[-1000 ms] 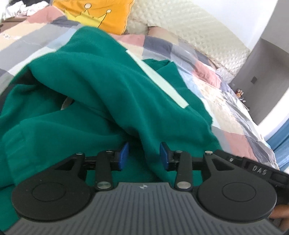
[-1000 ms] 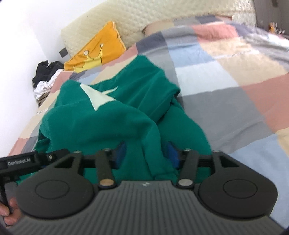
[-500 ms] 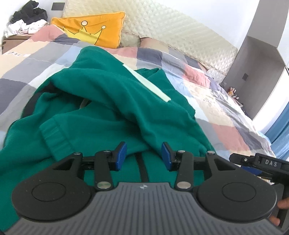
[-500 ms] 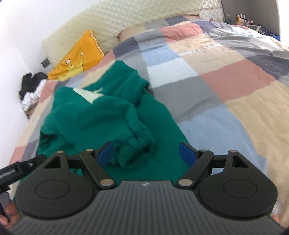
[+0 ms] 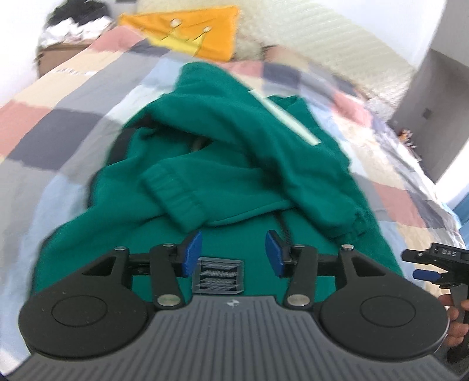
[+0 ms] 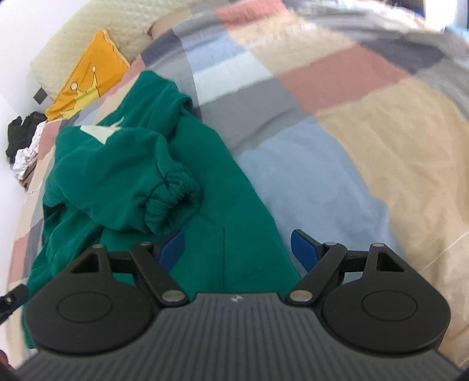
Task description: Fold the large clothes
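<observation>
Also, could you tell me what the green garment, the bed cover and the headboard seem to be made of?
Green garment: soft matte knit, probably fleece or sweatshirt cotton; it slumps in thick folds and has ribbed, gathered cuffs.
Bed cover: matte woven fabric, likely cotton, in checked colour blocks, faintly creased.
Headboard: cream padded upholstery, quilted in a diamond pattern; fabric or faux leather, unclear.

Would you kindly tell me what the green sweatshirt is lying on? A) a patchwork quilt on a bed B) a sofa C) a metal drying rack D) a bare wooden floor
A: the green sweatshirt lies crumpled on the patchwork quilt covering the bed.
</observation>
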`<state>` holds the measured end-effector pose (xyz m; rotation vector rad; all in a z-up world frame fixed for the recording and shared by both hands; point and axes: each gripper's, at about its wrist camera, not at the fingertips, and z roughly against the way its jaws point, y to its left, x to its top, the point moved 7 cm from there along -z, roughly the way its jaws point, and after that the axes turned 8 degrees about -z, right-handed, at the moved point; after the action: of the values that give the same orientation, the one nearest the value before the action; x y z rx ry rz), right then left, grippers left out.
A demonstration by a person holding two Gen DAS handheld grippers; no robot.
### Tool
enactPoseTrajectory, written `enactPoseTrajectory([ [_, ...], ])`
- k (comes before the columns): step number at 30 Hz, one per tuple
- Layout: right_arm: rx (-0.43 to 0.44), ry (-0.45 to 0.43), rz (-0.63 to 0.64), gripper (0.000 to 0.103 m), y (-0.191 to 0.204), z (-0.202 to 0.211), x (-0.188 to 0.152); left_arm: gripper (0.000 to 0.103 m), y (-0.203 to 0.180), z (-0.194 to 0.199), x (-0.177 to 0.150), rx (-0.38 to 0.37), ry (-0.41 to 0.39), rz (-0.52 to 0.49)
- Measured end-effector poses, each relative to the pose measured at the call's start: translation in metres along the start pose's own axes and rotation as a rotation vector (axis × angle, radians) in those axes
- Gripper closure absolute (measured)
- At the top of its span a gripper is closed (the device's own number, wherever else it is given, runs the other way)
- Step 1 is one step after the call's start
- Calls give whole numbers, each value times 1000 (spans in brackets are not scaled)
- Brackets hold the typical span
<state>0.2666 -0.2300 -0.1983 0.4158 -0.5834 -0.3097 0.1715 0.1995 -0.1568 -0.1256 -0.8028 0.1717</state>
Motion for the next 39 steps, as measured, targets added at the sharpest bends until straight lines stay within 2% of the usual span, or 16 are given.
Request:
enactPoseTrajectory([
  [3,15,99,-63,22,-12,-7,2,46,28,11,0,23,52,44],
  [6,52,190,-132,22,-21,-11,7,43,55,17,-1,5,111,128],
  [10,67,239,-153,22,-30,-9,18,39,82,23,-4,53,175,163],
  [15,50,315,-159,22,-37,-20,14,35,106,21,-14,102,207,214],
  [19,27,288,-196,22,-47,-27,19,35,126,16,-23,160,213,288],
  [24,35,305,-318,20,-65,-39,21,35,143,15,-27,147,190,398],
  [28,46,321,-293,19,-57,-43,16,35,144,22,-25,156,138,409],
  [32,98,354,-259,19,-45,-45,10,34,144,34,-22,154,74,426],
  [34,124,382,-254,19,-40,-46,6,33,147,39,-23,179,58,439],
  [37,139,400,-234,19,-33,-49,0,33,154,37,-26,267,95,453],
  [39,143,405,-216,19,-29,-48,-2,33,157,28,-28,282,129,472],
])
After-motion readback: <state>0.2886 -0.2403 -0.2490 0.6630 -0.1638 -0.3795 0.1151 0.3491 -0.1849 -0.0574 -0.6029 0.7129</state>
